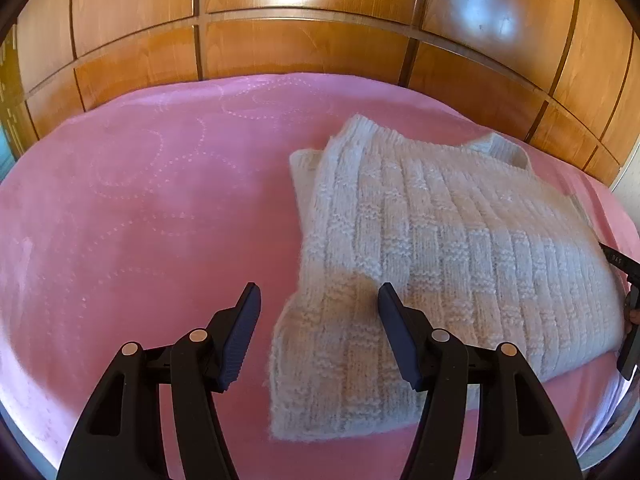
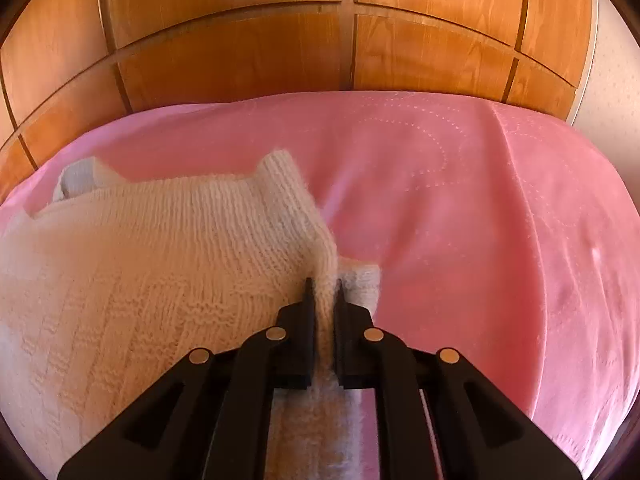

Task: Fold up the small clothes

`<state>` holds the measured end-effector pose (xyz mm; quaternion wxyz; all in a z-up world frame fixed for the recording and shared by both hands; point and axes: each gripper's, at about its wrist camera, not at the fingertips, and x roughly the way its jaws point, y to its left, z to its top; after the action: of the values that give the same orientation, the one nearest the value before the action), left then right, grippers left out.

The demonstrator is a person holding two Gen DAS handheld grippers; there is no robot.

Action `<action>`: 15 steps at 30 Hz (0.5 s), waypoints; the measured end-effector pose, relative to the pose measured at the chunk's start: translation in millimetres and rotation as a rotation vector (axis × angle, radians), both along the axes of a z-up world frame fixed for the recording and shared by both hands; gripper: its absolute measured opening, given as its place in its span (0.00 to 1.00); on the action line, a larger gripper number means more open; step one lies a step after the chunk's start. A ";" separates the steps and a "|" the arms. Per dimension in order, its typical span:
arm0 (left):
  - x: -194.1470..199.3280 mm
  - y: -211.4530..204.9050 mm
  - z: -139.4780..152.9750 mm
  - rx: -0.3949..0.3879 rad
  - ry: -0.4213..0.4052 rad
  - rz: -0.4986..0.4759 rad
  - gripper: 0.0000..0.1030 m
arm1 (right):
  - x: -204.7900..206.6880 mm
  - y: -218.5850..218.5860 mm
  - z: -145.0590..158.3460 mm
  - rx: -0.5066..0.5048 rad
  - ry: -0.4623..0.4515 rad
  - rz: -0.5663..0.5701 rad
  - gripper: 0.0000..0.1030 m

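While your right claw (image 2: 323,292) pinches the white knit sweater's (image 1: 440,240) edge on the pink bed (image 1: 140,200), your left claw (image 1: 318,300) hangs released; soft, floppy wool wants corner grips.

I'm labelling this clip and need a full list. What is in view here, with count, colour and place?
sweater: one, white knit, lying on the blanket, partly folded, one edge pinched up
blanket: one, pink with dotted swirls, covering the bed under the sweater
wardrobe: one, glossy brown wood panels, behind the bed
wall: a pale strip, at the right edge of the right wrist view
left gripper: one, black, open, hanging over the near corner of the sweater, nothing between its fingers
right gripper: one, black, shut on a fold of the sweater at its right edge
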<state>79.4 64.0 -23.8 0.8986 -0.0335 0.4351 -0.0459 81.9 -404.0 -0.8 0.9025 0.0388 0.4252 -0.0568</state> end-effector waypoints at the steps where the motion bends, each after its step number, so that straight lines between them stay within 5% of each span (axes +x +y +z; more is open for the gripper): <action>1: 0.3 0.1 0.2 0.006 0.000 0.000 0.58 | -0.9 0.0 -0.2 -0.001 -0.005 0.003 0.07; 15: 20.5 -0.5 26.2 0.078 -0.049 -0.029 0.58 | -7.9 -4.0 -1.7 0.032 -0.039 -0.004 0.08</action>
<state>99.8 63.5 2.4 0.9088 0.0089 0.4149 -0.0428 74.0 -408.1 -2.5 0.9098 0.0551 0.4081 -0.0512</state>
